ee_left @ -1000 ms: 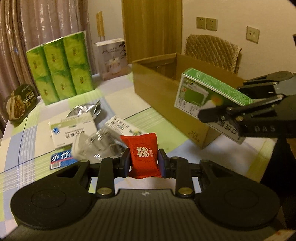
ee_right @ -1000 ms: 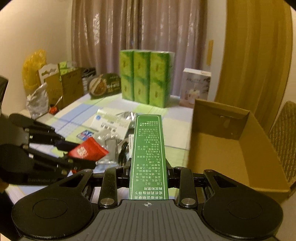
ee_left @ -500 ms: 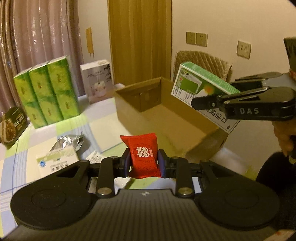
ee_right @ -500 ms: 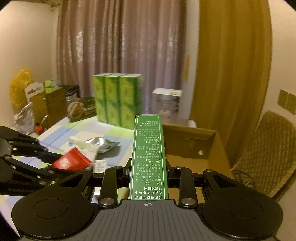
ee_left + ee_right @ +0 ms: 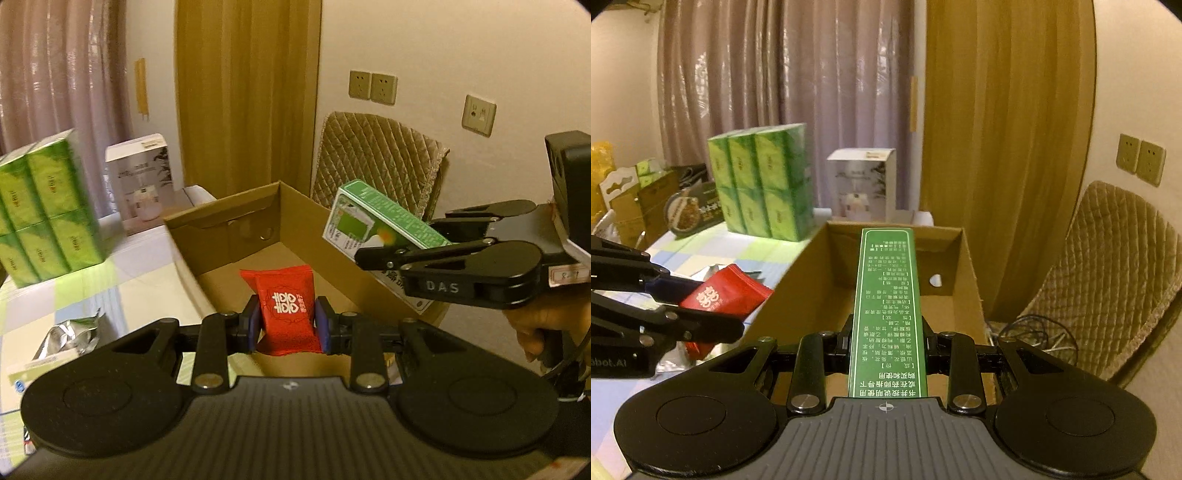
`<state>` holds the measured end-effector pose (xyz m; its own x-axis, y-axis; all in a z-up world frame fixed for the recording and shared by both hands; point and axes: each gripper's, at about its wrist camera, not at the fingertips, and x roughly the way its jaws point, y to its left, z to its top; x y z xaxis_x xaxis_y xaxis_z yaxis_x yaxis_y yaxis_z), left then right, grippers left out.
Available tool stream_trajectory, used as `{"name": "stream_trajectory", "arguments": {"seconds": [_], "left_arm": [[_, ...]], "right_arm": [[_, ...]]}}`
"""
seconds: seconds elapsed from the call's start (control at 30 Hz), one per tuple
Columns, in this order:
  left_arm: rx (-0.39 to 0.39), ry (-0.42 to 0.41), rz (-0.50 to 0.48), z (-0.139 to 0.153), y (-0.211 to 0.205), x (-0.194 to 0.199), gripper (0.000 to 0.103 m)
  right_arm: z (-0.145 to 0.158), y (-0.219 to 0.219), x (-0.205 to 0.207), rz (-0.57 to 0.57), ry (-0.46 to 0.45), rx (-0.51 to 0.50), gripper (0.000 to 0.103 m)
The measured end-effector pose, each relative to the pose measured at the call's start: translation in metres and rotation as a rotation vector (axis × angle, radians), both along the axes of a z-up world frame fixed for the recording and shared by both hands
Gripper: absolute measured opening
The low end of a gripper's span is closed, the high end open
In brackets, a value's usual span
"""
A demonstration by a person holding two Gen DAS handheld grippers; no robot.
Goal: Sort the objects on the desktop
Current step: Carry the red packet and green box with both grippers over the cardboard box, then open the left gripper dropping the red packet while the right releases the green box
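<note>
My left gripper [image 5: 287, 325] is shut on a red snack packet [image 5: 286, 302] and holds it above the near left edge of an open cardboard box [image 5: 236, 236]. My right gripper [image 5: 886, 341] is shut on a long green and white medicine box [image 5: 886, 310] and holds it above the same cardboard box [image 5: 798, 288]. In the left wrist view the right gripper [image 5: 373, 254] and the medicine box [image 5: 376, 221] hang over the cardboard box's right wall. In the right wrist view the left gripper [image 5: 701, 299] and the packet [image 5: 720, 295] are at the left.
A green tissue pack [image 5: 40, 206] and a white carton [image 5: 138, 184] stand at the table's back. A silver foil bag [image 5: 70, 332] and a white medicine box [image 5: 22, 373] lie at the left. A quilted chair [image 5: 376, 166] stands behind the cardboard box.
Both grippers have risen and moved toward the cardboard box with their loads. The red packet and the green box are now over its opening.
</note>
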<state>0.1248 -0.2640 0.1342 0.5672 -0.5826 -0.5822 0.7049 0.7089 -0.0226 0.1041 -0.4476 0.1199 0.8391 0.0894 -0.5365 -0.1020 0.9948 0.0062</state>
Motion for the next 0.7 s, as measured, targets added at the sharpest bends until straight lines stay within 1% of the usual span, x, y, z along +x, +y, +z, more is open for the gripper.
{"name": "stream_trajectory", "arguments": {"seconds": [0.37,0.6,0.7], "left_arm": [[0.046,0.035,-0.017,-0.030,-0.030,0.019,0.025],[0.058,0.045,-0.024,-0.040,-0.039,0.024,0.025],[0.065,0.037,-0.027,-0.042,-0.042,0.026,0.026]], "right_arm": [[-0.017,-0.019,0.013,-0.024,0.031,0.020,0.027],[-0.021,-0.021,0.018,-0.024,0.045,0.020,0.027],[-0.021,-0.022,0.018,-0.026,0.044,0.021,0.027]]}}
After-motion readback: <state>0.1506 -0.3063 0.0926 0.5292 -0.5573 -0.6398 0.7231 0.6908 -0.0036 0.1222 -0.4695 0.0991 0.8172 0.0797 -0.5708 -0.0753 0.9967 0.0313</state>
